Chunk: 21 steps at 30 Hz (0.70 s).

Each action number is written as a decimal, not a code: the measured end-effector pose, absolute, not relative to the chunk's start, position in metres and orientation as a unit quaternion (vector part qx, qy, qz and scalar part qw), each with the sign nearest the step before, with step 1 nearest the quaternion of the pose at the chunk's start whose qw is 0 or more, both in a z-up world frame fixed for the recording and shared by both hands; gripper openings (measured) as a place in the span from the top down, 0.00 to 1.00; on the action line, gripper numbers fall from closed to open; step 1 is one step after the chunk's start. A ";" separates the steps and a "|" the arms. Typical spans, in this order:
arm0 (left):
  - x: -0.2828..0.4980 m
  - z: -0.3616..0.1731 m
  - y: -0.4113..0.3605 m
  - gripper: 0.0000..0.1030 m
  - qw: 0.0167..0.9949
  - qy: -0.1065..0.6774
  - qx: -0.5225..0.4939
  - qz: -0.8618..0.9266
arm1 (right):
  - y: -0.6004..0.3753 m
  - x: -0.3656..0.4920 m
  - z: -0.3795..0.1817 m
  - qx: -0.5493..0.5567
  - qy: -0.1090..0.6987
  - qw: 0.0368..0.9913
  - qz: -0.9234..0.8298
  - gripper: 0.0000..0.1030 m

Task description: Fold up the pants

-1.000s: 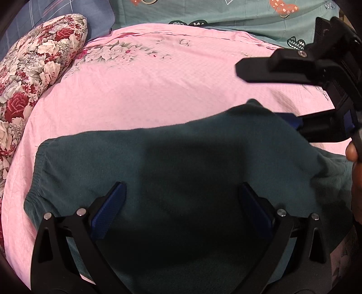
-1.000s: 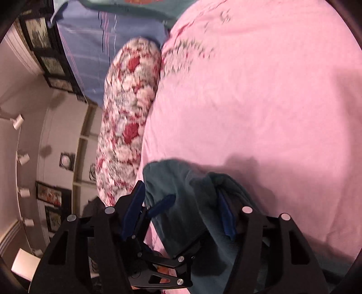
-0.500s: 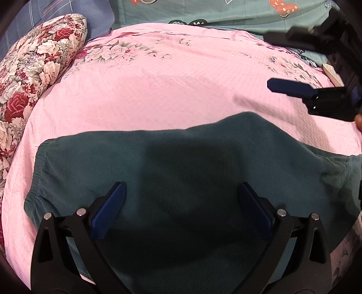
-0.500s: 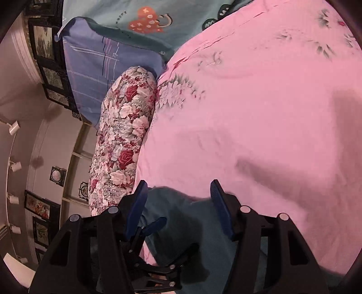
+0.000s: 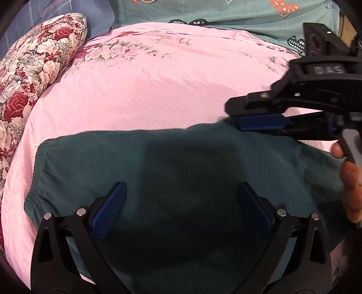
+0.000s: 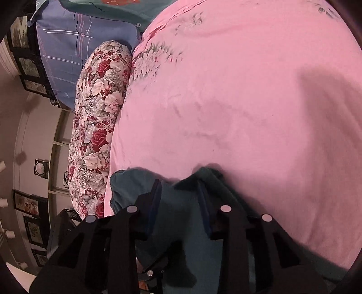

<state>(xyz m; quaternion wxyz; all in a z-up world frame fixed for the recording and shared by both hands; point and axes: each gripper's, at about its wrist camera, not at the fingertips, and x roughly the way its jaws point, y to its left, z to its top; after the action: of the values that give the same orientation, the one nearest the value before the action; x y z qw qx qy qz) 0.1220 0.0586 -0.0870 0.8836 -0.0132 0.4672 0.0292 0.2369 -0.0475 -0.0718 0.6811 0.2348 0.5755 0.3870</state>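
Dark teal pants [image 5: 181, 171] lie spread across the pink bedsheet [image 5: 158, 79], with the elastic waistband at the left. My left gripper [image 5: 181, 203] hovers open over the middle of the pants, with its blue pads [image 5: 108, 210] wide apart. My right gripper [image 5: 235, 115] comes in from the right at the pants' far edge. In the right wrist view its jaws [image 6: 178, 187] are closing, and a raised ridge of the pants [image 6: 178, 203] sits between them. The pads have not pinched the cloth.
A red floral bolster [image 5: 34, 74] lies along the bed's left side. A teal patterned quilt [image 5: 226, 13] runs along the back. A person's hand [image 5: 350, 181] holds the right gripper. Beyond the bolster [image 6: 97, 126] the right wrist view shows a blue checked pillow [image 6: 79, 45].
The right gripper lifted off the pants, then came back down onto their far edge with narrower jaws. The pants now lie flatter. The left gripper has not moved.
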 end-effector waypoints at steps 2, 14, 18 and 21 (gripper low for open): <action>0.122 -0.087 0.058 0.02 0.884 0.467 -0.013 0.029 | -0.056 0.229 -0.058 0.231 0.565 0.687 0.394 0.61; 0.122 -0.086 0.059 0.02 0.884 0.467 -0.012 0.031 | -0.101 0.188 -0.042 0.210 0.549 0.710 0.388 0.55; 0.125 -0.087 0.058 0.02 0.883 0.468 -0.010 0.034 | -0.137 0.164 -0.063 0.224 0.575 0.713 0.334 0.55; 0.126 -0.087 0.058 0.02 0.882 0.470 -0.009 0.036 | -0.149 0.161 -0.077 0.241 0.556 0.719 0.341 0.56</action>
<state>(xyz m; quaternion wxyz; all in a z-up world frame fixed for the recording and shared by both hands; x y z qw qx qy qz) 0.1262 0.0582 -0.0873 0.8818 -0.0089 0.4702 0.0358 0.1613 -0.1488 -0.0766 0.7185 0.2411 0.5562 0.3409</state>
